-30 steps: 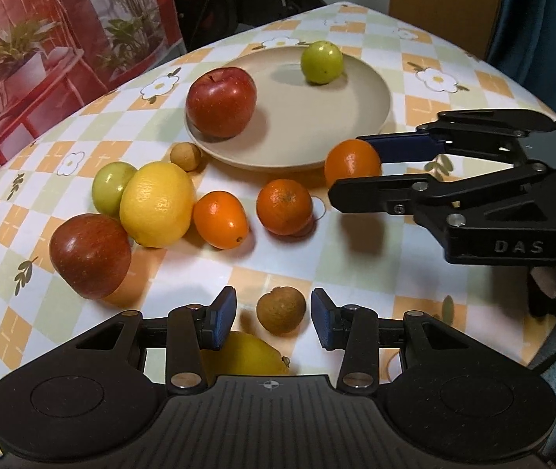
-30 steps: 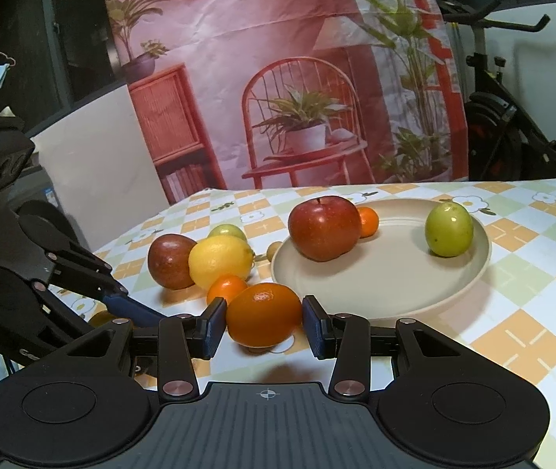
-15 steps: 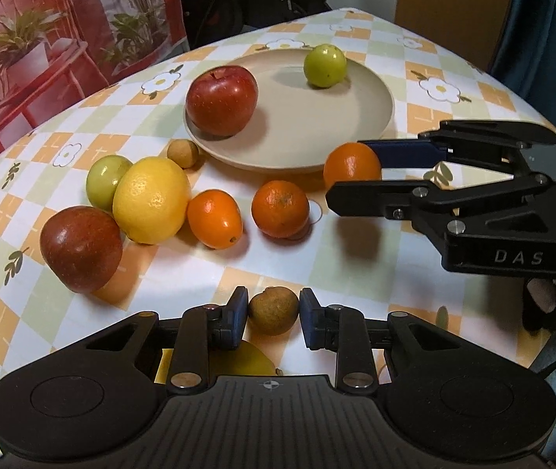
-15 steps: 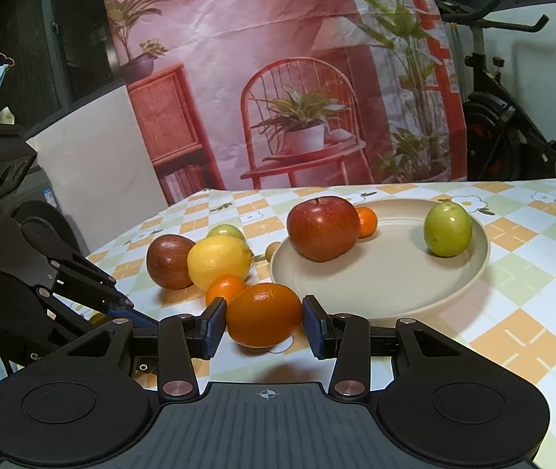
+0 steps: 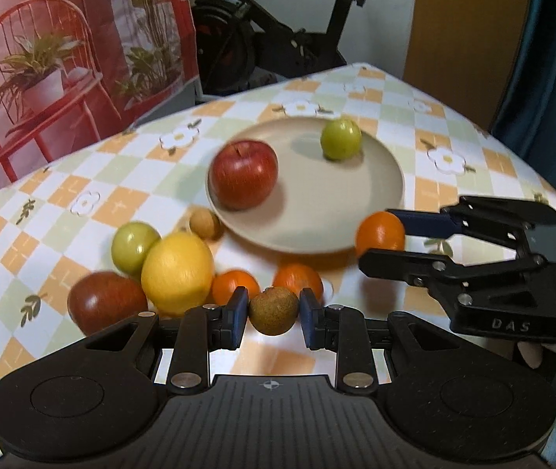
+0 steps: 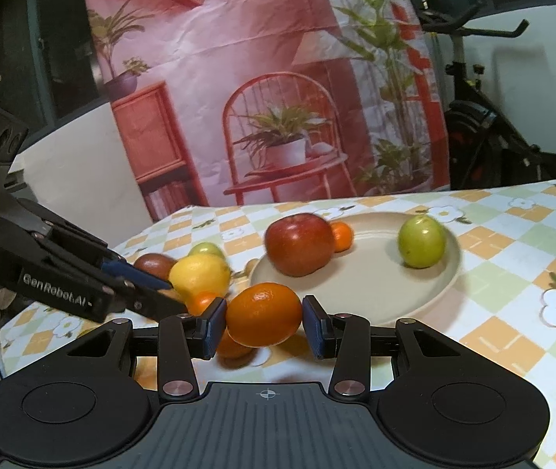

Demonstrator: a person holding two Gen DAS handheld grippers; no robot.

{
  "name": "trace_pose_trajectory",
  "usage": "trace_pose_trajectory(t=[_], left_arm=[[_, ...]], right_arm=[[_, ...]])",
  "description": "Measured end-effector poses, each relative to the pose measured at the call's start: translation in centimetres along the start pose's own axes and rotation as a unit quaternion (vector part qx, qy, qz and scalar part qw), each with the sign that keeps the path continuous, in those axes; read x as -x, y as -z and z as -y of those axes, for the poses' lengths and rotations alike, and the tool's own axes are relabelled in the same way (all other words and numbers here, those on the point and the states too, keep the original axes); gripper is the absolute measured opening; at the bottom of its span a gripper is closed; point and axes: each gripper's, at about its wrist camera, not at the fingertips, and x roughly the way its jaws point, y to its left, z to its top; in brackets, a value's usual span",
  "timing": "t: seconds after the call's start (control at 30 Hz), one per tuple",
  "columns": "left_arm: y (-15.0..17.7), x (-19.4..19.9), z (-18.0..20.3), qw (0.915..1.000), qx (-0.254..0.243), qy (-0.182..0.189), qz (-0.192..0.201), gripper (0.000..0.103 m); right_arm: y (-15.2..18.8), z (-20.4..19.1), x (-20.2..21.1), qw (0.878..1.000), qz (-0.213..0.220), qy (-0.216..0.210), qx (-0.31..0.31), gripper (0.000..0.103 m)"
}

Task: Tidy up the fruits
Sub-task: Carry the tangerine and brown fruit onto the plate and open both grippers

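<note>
My left gripper (image 5: 273, 317) is shut on a small brown round fruit (image 5: 274, 311) and holds it above the tablecloth. My right gripper (image 6: 264, 325) is shut on an orange (image 6: 264, 313), held near the front rim of the beige plate (image 6: 371, 293); the same orange (image 5: 380, 231) shows in the left wrist view by the plate (image 5: 317, 219). On the plate lie a red apple (image 5: 243, 174) and a green fruit (image 5: 340, 139). Beside the plate lie a lemon (image 5: 177, 272), two oranges (image 5: 235, 286), a dark red apple (image 5: 106, 306), a green fruit (image 5: 133, 247) and a small brown fruit (image 5: 204, 223).
The checked tablecloth (image 5: 449, 164) ends at an edge on the right, near a blue curtain (image 5: 543, 70). An exercise bike (image 5: 278, 39) and a printed backdrop (image 6: 262, 78) stand behind the table. A small orange (image 6: 341, 236) shows behind the red apple in the right wrist view.
My left gripper closed on the small brown fruit and lifted it off the table, tilting up. My right gripper kept hold of the orange and rose slightly.
</note>
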Motion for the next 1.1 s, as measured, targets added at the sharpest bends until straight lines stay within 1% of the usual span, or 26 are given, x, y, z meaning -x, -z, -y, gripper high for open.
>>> trace_pose_trajectory(t=[0.2, 0.3, 0.4, 0.53, 0.77, 0.97, 1.1], left_arm=[[-1.8, -1.1, -0.1, 0.9997, 0.009, -0.001, 0.021, 0.030], [-2.9, -2.1, 0.0, 0.9993, 0.016, 0.001, 0.033, 0.030], [-3.7, -3.2, 0.5, 0.9992, 0.007, -0.003, 0.040, 0.030], [-4.4, -4.9, 0.8, 0.9994, -0.002, -0.005, 0.034, 0.030], [-4.5, -6.9, 0.7, 0.9997, -0.011, -0.013, 0.017, 0.030], [-4.1, -7.5, 0.5, 0.9992, -0.028, -0.027, 0.008, 0.030], [-4.0, -7.8, -0.1, 0.9991, -0.023, -0.037, 0.003, 0.030]], right_arm=[[-0.9, 2.2, -0.2, 0.999, 0.012, 0.037, -0.016, 0.039], [-1.4, 3.5, -0.6, 0.998, 0.018, 0.065, -0.016, 0.039], [-2.0, 4.4, -1.5, 0.995, 0.017, 0.094, -0.009, 0.039], [-2.5, 5.2, -3.0, 0.992, 0.007, 0.124, 0.015, 0.039], [-2.9, 5.2, -5.6, 0.988, -0.022, 0.148, 0.039, 0.039], [-3.1, 5.4, -6.9, 0.984, -0.035, 0.173, 0.034, 0.039], [-3.0, 5.6, -7.1, 0.980, -0.043, 0.190, 0.031, 0.039]])
